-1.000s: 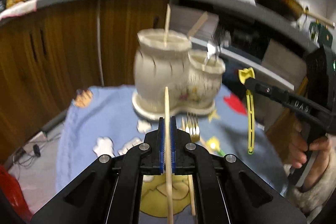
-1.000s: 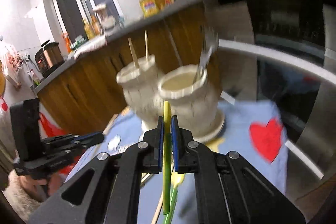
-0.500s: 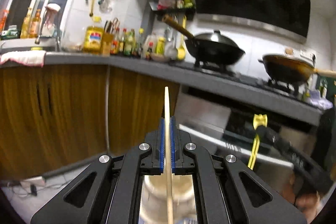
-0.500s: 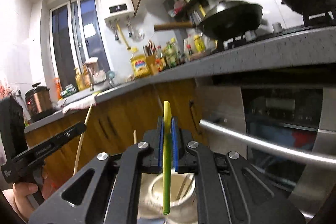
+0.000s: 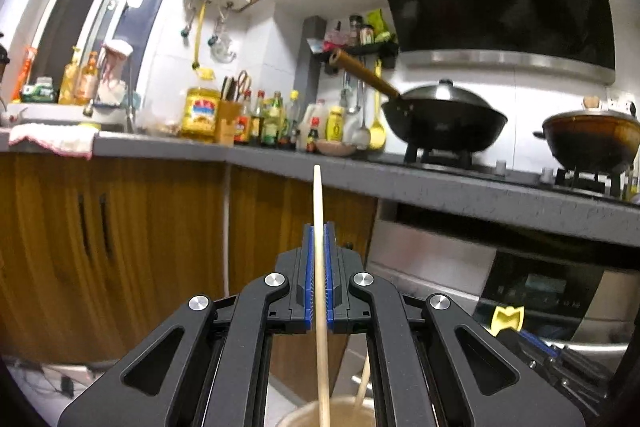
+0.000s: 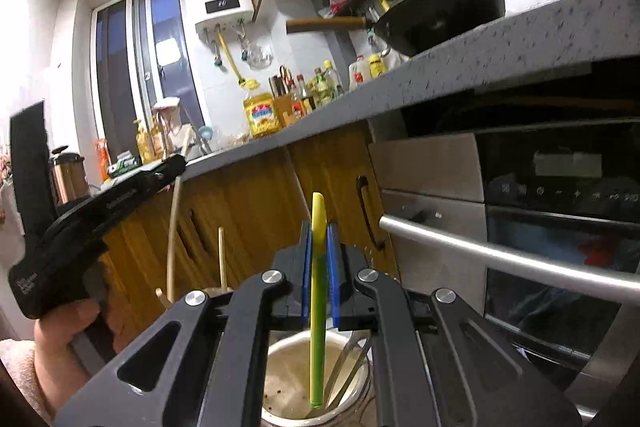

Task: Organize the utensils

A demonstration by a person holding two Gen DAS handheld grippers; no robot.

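Both my grippers risen above cream ceramic holder [image 6: 320, 383]; left gripper [image 5: 318, 247] pinching wooden chopstick [image 5: 319, 227], right gripper [image 6: 319, 247] pinching yellow-green plastic utensil [image 6: 318, 291].

Both views swung up off the blue cloth to the kitchen wall. Left gripper [image 5: 318, 275] now carries its wooden chopstick [image 5: 320, 251] right over the taller holder's mouth [image 5: 332, 413]. Right gripper [image 6: 320, 267] has brought the yellow-green utensil [image 6: 318, 307] down, tip inside the second cup [image 6: 288, 383].

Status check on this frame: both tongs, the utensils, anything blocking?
Left tongs shut on wooden chopstick, over a holder cup. Right tongs shut on yellow-green utensil, tip inside ceramic cup. Nothing blocking.
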